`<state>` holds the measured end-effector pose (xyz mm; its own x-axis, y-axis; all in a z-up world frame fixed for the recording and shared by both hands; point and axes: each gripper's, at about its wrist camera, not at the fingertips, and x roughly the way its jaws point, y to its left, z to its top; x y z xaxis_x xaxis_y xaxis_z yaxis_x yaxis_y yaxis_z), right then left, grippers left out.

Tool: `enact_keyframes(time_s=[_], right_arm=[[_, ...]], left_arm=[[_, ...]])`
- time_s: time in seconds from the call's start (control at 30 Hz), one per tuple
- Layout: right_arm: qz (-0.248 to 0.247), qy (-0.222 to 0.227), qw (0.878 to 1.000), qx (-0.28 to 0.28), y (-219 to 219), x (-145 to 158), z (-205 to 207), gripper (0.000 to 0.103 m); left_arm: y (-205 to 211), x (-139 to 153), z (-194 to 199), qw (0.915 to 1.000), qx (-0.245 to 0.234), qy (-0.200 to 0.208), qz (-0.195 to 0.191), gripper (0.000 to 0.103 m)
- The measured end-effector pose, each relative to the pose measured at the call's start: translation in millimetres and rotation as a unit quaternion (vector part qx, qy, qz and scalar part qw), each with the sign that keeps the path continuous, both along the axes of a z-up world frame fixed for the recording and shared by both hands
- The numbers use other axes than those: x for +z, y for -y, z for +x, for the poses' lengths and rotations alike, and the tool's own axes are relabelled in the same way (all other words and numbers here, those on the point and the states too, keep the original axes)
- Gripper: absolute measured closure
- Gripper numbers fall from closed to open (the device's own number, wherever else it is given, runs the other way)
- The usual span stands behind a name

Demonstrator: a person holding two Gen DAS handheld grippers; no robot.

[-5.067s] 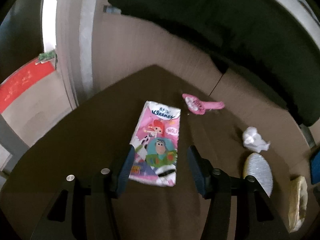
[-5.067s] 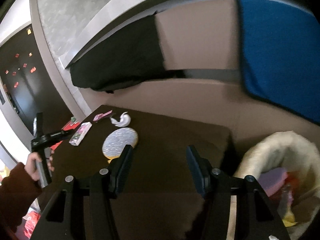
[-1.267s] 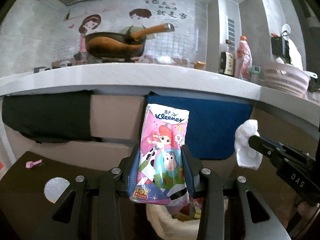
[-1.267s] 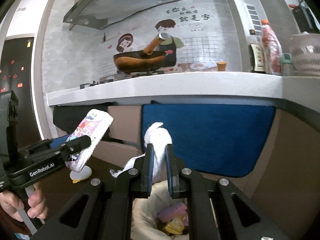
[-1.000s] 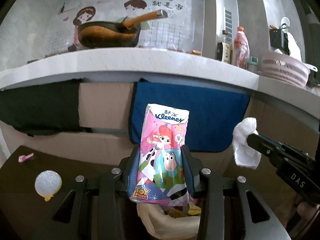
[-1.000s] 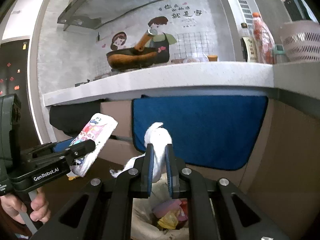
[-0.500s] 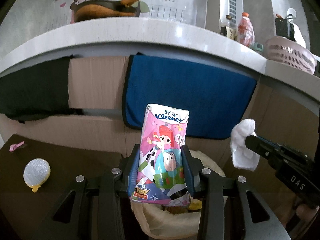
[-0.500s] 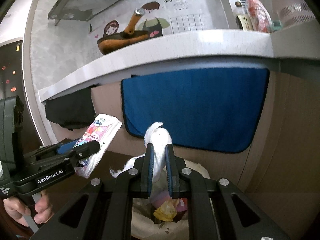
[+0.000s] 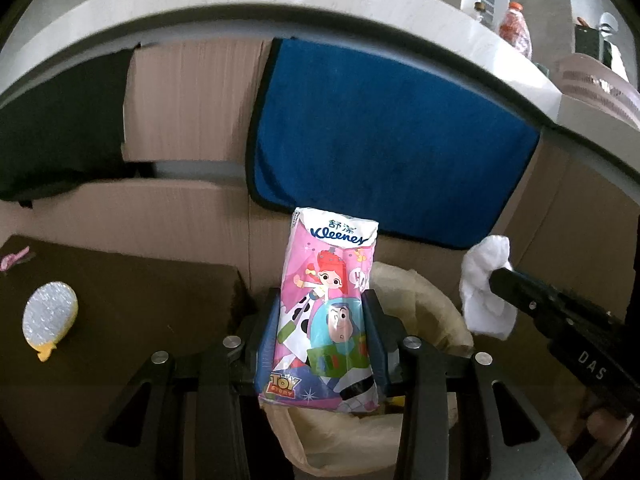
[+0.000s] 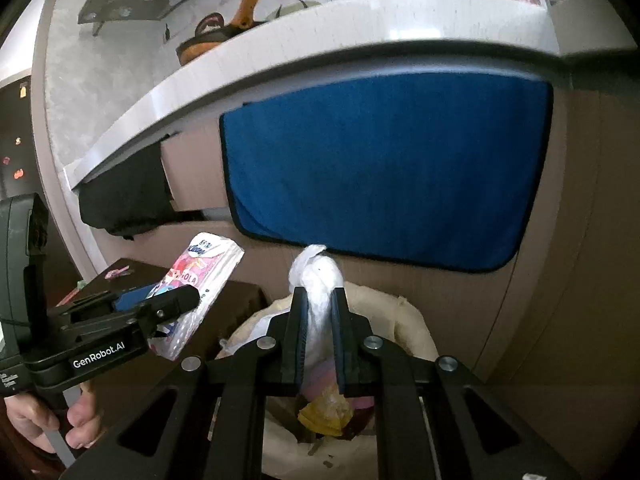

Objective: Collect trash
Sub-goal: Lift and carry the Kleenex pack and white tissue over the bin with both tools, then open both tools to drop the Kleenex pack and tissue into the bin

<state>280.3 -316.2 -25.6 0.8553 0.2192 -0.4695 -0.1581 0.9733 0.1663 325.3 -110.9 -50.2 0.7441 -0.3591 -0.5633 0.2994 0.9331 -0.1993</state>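
In the left wrist view, your left gripper [image 9: 326,330] sits at lower centre, its blue-lined jaws clamped on a pink Kleenex tissue pack [image 9: 330,308] printed with cartoon characters. The pack stands upright between the jaws, its white top rising above them in the middle of the frame. Directly behind and below it is the open mouth of a trash bag [image 9: 432,304], cream-coloured, with scraps showing inside. At the right edge, your right gripper [image 9: 496,276] reaches in from the lower right, holding a crumpled white tissue [image 9: 482,284] just beside the bag's rim. At lower left, a dark brown table [image 9: 132,300] carries a round silvery pad [image 9: 50,312] and, at the far left edge, a small pink item [image 9: 12,258].

In the right wrist view, your right gripper [image 10: 319,308] fills lower centre, its jaws pressed nearly together on the crumpled white tissue [image 10: 316,276], which bulges above the fingertips. Below the jaws lies the trash bag [image 10: 408,320], with yellow and pink waste inside. At the left, your hand [image 10: 48,420] holds the left gripper [image 10: 172,304], tilted with the tissue pack [image 10: 200,280] pointing toward the upper right. A blue cloth [image 10: 384,168] hangs across the upper middle of both views, beneath a pale countertop [image 10: 280,64].
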Motion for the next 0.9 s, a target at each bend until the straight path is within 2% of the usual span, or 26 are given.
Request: enact_keyframes(time_s=[0.37, 0.47, 0.53, 0.57, 0.63, 0.73, 0.9], right_arm=[[0.015, -0.029, 0.999, -0.006, 6, -14, 14, 0.092], [0.022, -0.035, 0.999, -0.009, 9, -17, 16, 0.092], [0.030, -0.041, 0.999, -0.013, 11, -19, 19, 0.092], [0.036, -0.044, 0.998, -0.013, 13, -21, 22, 0.088], [0.050, -0.060, 0.997, -0.014, 15, -26, 26, 0.087], [0.057, -0.073, 0.995, -0.027, 17, -33, 28, 0.062], [0.063, -0.077, 0.994, -0.042, 18, -35, 27, 0.061]], left_arm=[[7, -24, 17, 0.9986, -0.027, -0.045, -0.010, 0.063], [7, -31, 22, 0.9969, -0.045, -0.059, -0.025, 0.061], [4, -37, 28, 0.9942, -0.060, -0.077, -0.045, 0.057], [3, -39, 30, 0.9926, -0.067, -0.084, -0.057, 0.054], [0, -42, 35, 0.9888, -0.079, -0.100, -0.077, 0.051], [-4, -39, 34, 0.9899, -0.078, -0.098, -0.067, 0.051], [-26, -29, 32, 0.9909, -0.051, -0.095, -0.081, 0.050]])
